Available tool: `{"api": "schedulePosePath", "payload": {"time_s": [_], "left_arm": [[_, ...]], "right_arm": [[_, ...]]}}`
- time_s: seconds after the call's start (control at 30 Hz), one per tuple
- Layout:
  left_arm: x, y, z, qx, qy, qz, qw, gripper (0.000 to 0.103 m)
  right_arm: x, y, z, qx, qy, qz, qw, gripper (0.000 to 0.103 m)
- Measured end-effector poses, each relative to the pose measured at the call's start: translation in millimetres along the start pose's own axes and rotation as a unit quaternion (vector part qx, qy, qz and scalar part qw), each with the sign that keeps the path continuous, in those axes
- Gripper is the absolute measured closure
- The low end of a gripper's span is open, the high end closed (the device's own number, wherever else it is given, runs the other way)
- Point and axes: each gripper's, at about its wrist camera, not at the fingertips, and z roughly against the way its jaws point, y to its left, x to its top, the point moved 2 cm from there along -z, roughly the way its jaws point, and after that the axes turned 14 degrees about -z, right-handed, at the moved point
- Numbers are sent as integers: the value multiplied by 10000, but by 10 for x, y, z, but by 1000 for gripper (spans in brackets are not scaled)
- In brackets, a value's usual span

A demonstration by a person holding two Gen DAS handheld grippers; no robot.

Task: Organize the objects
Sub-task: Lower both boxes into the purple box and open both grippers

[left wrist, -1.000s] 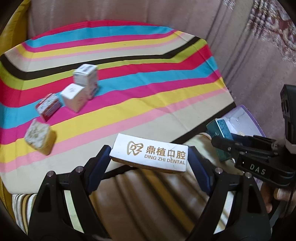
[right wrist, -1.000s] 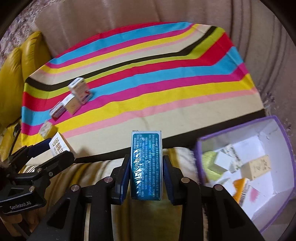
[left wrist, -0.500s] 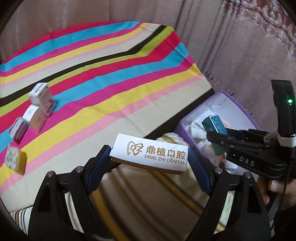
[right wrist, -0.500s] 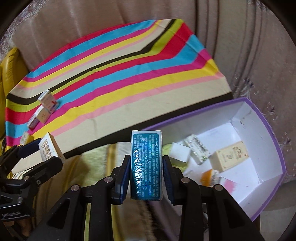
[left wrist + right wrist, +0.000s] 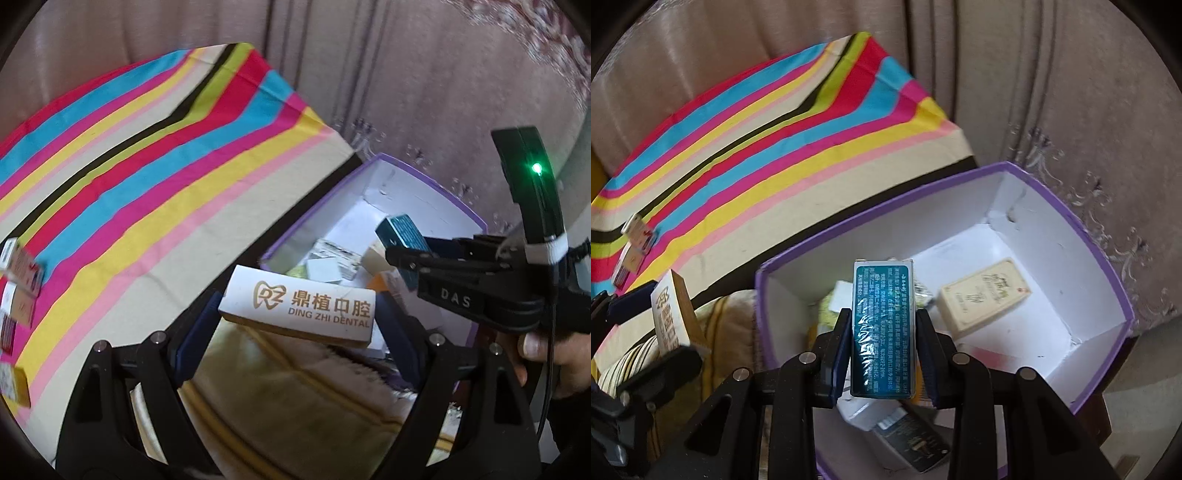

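Note:
My left gripper is shut on a white dental box with gold lettering, held crosswise just left of the purple box's rim. My right gripper is shut on a teal box, held upright over the inside of the purple-edged white box. The left wrist view also shows the teal box above that container, carried by the right gripper. The dental box shows at the left of the right wrist view.
Several small boxes, among them a cream one, lie in the container. More small boxes sit at the left on the striped cloth. A curtain hangs behind. A person's hand grips the right tool. A yellowish cushion lies below.
Both grippers swung right with their boxes, from over the striped cloth toward the purple box. The teal box now hangs over the container's inside; the dental box has reached its left rim.

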Motion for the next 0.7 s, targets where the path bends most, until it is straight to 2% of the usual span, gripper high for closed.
{"api": "schedulePosePath", "payload": {"time_s": [0.17,0.23,0.3,0.43,0.57,0.7], "left_arm": [[140,-149,-99,-239,-29,-243,9994,17],[177,-173,-122,-409,-77,-231,9989,14],[203,-175,-144,-583,-106,-135,9981,6],[203,-118,-115,-756,-219,31,9969,6],[173,14,22,-440,-451,146,9979,6],[71,166,134,114,-405,235,9988,6]], "right_arm": [[71,-159,17,-36,-67,-199,9998,67],[93,-203,24,-66,-92,-264,9996,64],[111,-249,42,-72,-130,-350,9993,52],[145,-309,75,-93,-222,-482,9985,37],[182,-317,109,-229,-358,-498,9979,26],[204,-271,162,-331,-504,-444,9972,19]]}}
